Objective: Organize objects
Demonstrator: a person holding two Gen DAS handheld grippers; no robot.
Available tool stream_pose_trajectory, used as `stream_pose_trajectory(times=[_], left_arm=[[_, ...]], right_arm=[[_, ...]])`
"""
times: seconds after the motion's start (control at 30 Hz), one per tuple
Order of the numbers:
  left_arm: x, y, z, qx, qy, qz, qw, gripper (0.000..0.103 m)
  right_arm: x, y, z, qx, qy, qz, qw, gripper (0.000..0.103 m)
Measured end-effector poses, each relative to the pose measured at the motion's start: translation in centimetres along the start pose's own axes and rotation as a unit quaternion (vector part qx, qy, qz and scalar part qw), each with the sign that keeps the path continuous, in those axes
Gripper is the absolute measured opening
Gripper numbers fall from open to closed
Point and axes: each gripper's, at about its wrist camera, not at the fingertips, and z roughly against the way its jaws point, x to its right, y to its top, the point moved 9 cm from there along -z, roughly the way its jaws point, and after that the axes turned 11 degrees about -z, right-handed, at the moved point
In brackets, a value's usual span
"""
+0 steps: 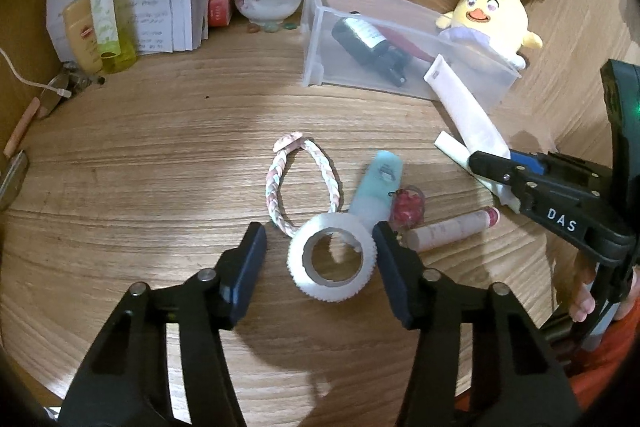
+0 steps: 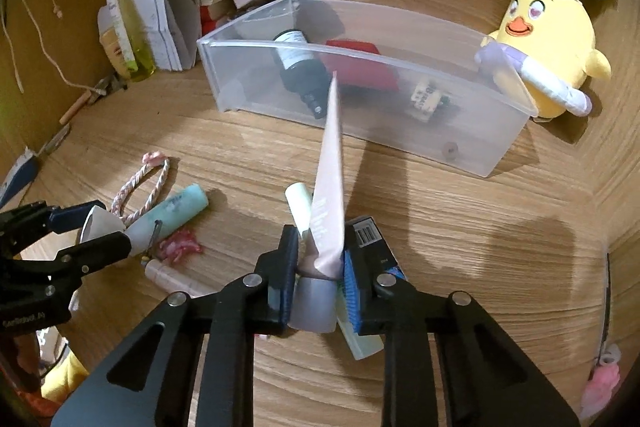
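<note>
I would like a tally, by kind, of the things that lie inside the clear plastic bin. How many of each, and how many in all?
Dark bottle: 1
Red flat item: 1
Small labelled item: 1
Total: 3

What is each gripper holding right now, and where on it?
Right gripper pinches the pale pink tube near its cap end. Left gripper straddles the tape roll, with a gap at one pad; nothing gripped.

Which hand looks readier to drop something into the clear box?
The right gripper: it is shut on the white tube, pointing toward the clear box. The left gripper only straddles the tape roll.
</note>
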Motion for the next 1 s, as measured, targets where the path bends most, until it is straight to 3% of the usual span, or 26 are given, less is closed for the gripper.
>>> stream_pose_trajectory(times=[0.07,0.67,1.0], left_arm=[[0.0,0.0,0.0,-0.001,-0.004,0.000,1.0000,0.039],[-0.5,1.7,2.2,0.032,0.003,0.008,0.9995,0.039],[0.0,4.9,3.5,0.068,0.001,0.003,0.9977,0.039]], right_arm=[[0.2,0.1,0.2,0.006,0.003,-0.003,1.000,0.018],[0.4,2.6,4.0,0.070,0.022,-0.014,0.997,0.017],[1.0,3.2,6.5,0.093,0.039,-0.024,0.995,0.017]])
